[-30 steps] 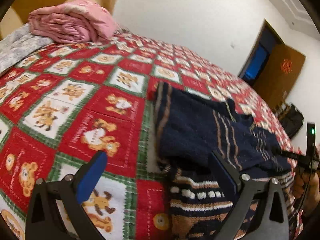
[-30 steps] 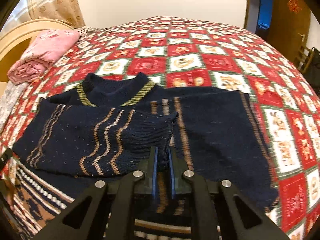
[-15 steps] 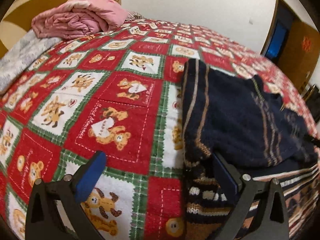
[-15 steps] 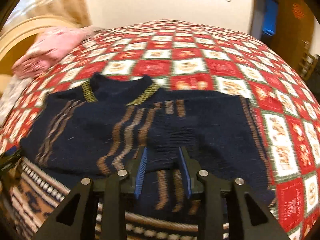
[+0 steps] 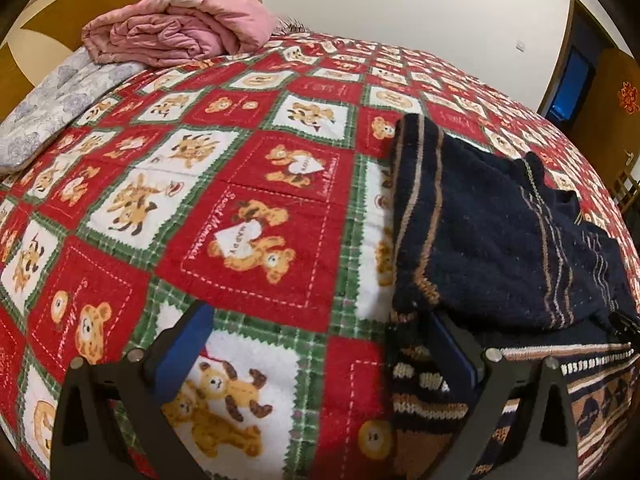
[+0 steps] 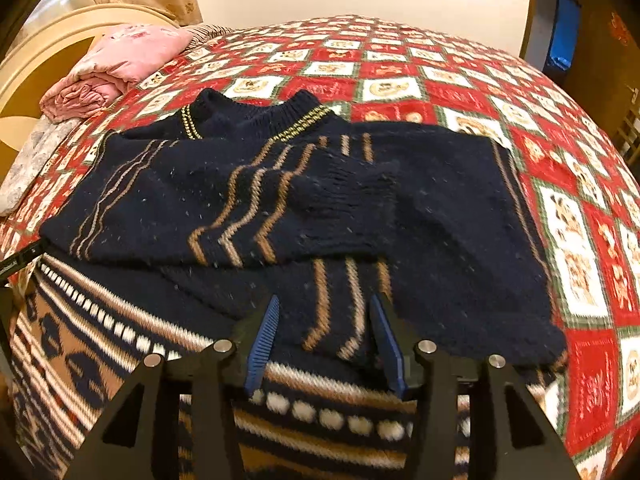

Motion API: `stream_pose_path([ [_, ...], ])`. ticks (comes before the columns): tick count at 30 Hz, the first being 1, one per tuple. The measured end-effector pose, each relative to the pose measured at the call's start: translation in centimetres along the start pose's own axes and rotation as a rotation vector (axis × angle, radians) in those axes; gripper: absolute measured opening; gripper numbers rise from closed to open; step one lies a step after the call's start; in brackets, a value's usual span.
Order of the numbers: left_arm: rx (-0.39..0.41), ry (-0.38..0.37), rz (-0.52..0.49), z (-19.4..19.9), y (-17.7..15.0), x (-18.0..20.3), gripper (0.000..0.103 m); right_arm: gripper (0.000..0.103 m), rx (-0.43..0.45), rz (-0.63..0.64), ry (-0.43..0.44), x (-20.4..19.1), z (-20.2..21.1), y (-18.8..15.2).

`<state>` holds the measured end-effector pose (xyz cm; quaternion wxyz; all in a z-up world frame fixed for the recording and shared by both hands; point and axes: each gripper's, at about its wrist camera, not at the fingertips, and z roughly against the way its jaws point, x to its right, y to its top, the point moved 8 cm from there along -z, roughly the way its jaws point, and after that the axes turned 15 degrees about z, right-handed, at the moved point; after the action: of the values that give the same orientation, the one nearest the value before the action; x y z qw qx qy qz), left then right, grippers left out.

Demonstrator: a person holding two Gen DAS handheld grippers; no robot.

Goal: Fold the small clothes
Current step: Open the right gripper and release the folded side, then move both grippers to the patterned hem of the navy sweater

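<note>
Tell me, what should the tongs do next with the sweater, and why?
Probably lift the right tongs away: their jaws have just been opening and no longer pinch the sleeve, which lies folded across the navy sweater. The open left tongs wait at its side edge, perhaps for the next fold.

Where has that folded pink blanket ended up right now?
The pink blanket sits at the far left end of the bed, by the rounded headboard, partly on a grey floral cloth and well clear of the navy sweater.
</note>
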<state>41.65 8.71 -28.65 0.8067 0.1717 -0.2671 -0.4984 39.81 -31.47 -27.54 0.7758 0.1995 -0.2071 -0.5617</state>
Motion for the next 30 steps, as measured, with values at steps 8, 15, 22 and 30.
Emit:
stream_pose_path([
  [8, -0.02, 0.008, -0.047, 3.2, -2.8, -0.7, 0.103, 0.051, -0.059, 0.003, 0.016, -0.8, 2.2, -3.8],
  [15, 0.0, -0.003, -0.088, 7.6, -7.3, -1.7, 0.103, 0.051, -0.038, -0.002, 0.0, -1.6, 5.3, -7.7],
  [22, -0.008, -0.016, -0.103, 10.4, -11.9, -2.4, 0.103, 0.051, -0.027, 0.0, -0.031, -2.7, 7.9, -11.2],
  [30, -0.028, -0.034, -0.092, 12.7, -16.1, -2.6, 0.103, 0.051, -0.005, -0.027, -0.043, -4.5, 10.8, -15.3],
])
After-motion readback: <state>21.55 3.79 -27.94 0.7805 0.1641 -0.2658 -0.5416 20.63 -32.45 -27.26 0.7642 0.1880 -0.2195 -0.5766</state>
